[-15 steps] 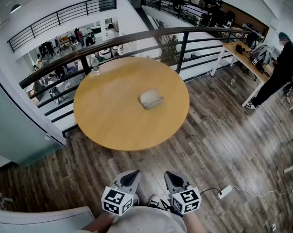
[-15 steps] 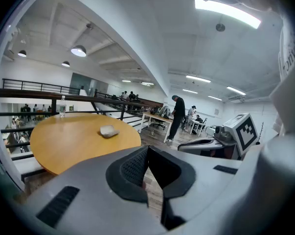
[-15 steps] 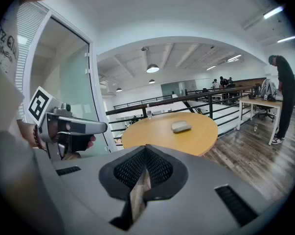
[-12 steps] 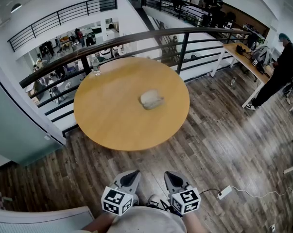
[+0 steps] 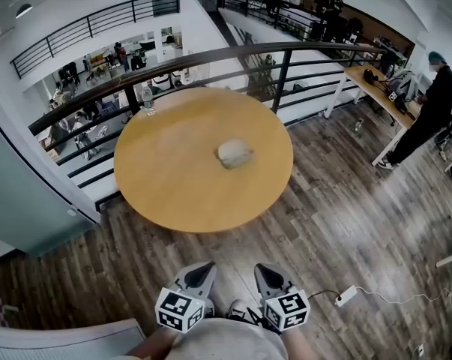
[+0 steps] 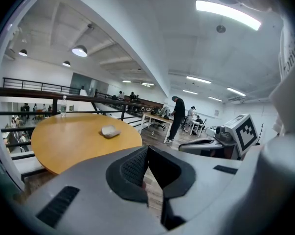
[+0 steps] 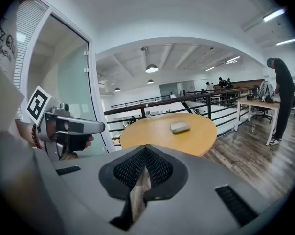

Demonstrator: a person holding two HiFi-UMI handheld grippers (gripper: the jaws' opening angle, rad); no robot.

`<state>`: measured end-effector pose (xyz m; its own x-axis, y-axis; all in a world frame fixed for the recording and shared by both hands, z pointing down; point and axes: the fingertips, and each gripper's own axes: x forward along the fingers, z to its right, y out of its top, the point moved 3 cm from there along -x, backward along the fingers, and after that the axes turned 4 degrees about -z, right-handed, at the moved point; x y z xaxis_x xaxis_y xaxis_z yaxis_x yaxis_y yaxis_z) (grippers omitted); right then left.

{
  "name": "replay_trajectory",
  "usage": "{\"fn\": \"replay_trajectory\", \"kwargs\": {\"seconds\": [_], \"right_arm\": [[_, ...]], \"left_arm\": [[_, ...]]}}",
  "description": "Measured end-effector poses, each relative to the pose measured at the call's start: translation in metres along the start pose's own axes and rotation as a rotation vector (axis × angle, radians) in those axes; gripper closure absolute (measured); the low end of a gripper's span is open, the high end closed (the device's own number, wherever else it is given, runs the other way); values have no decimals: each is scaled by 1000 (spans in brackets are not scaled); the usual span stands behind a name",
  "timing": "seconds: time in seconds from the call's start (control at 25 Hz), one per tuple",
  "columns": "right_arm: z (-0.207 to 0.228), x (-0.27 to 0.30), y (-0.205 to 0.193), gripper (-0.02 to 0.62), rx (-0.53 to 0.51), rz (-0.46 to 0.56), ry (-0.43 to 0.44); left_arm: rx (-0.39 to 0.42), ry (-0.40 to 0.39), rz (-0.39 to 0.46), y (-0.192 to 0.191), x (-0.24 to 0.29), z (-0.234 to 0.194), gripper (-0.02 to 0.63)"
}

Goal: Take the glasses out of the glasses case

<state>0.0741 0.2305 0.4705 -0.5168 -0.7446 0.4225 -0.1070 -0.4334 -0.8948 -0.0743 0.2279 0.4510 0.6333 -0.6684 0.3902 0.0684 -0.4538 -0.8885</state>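
Gripper views alone show us left gripper [image 6: 147, 153] and right gripper [image 7: 146, 152] clenched, empty; the grey glasses case [image 5: 234, 154] seems closed.

Smooth light wood, faintly glossy, on the round table [image 5: 173, 190]; darker grained wood on the floor [image 5: 345, 223]; black metal in the railing [image 5: 282, 77]; matt grey, seemingly cloth, on the glasses case [image 5: 234, 154]; matt grey plastic on the left gripper [image 5: 205, 268] and right gripper [image 5: 264, 270], rough black pads [image 6: 130, 168]

The pale grey glasses case [image 5: 234, 154] lies closed and flat, right of centre on the round wooden table [image 5: 173, 186].
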Motion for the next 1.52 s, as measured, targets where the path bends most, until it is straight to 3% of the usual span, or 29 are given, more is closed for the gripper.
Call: {"fn": "replay_trajectory", "kwargs": {"seconds": [0.44,0.8,1.16,1.52], "right_arm": [[-19,12,9,571,-21,35,-27],[-14,34,15,571,40,38,-53],[53,101,32,571,68,33,-44],[160,179,105,571,-2,39,22]], "left_arm": [[4,-31,3,-2,-20,-37,583],[-1,-41,-6,-1,-15,-69,583],[0,-20,-17,27,58,-111,583],[-1,8,-6,103,180,-148,583]]}}
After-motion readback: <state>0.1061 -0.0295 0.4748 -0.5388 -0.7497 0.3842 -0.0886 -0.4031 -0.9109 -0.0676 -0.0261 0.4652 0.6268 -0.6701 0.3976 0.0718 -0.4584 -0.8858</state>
